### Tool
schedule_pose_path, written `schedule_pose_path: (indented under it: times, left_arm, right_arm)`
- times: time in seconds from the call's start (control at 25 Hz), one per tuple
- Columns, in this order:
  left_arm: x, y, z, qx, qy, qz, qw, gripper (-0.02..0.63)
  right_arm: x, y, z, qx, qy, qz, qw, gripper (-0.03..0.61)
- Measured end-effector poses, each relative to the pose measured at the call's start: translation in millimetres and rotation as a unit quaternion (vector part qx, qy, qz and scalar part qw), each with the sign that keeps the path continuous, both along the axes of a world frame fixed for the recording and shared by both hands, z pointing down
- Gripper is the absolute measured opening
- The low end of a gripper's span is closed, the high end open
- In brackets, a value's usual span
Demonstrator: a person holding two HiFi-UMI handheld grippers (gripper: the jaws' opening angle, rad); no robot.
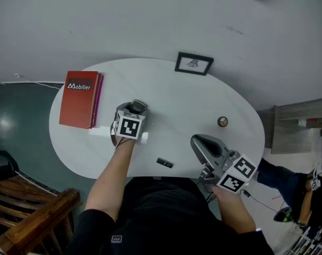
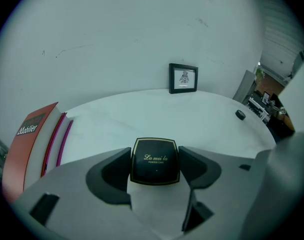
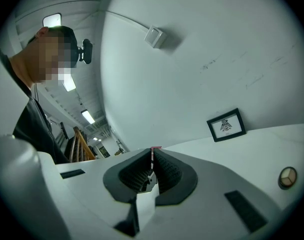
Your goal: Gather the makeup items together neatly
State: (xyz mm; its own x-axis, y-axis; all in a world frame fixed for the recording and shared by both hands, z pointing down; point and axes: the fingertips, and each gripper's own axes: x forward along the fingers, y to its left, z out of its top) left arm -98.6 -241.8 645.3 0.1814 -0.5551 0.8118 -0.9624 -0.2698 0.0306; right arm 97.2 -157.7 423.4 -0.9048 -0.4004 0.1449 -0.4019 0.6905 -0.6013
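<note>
Left tool (image 1: 137,108) clamping black compact (image 2: 155,161) (gold lettering), right tool (image 1: 196,141) closed

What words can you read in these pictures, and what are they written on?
"La mei la": gold letters on the lid of the black compact.
"POWDER CAKE": tiny gold print just under that, on the same lid.
"Mobilier": white letters on the cover of the red book.
Framed picture: it shows only a small drawing, and any writing on it is too small to read.
</note>
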Motion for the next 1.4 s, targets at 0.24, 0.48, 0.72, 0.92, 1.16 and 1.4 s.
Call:
schedule_pose_path:
  times: [0.24, 0.48, 0.72, 0.92, 1.16, 1.4]
  left_arm:
    - [-6, -5, 5, 0.000, 0.001, -0.046, 0.9989, 0.302]
    - [3, 11, 0, 0.001, 0.024, -0.049, 0.9985, 0.354]
    - [0, 27, 8, -0.012, 0.025, -0.051, 0.9983, 0.351]
    - [2, 31, 7, -0.007, 0.026, -0.053, 0.9982, 0.298]
    - [6, 36, 1, 0.001, 0.033, -0.043, 0.9985, 0.278]
    - [0, 45, -38, 0.041, 0.040, -0.028, 0.9980, 0.276]
  right_arm:
    - [-3, -12, -1, -0.001, -0.005, -0.020, 1.000, 0.037]
    - [0, -15, -2, 0.001, -0.006, -0.024, 1.000, 0.037]
    - [0, -9, -3, 0.006, -0.006, -0.022, 1.000, 0.037]
    - [0, -3, -3, 0.004, -0.005, -0.019, 1.000, 0.037]
    - [-2, 2, -1, 0.007, 0.004, -0.008, 1.000, 0.037]
    - [-10, 3, -21, 0.034, 0.002, 0.000, 0.999, 0.037]
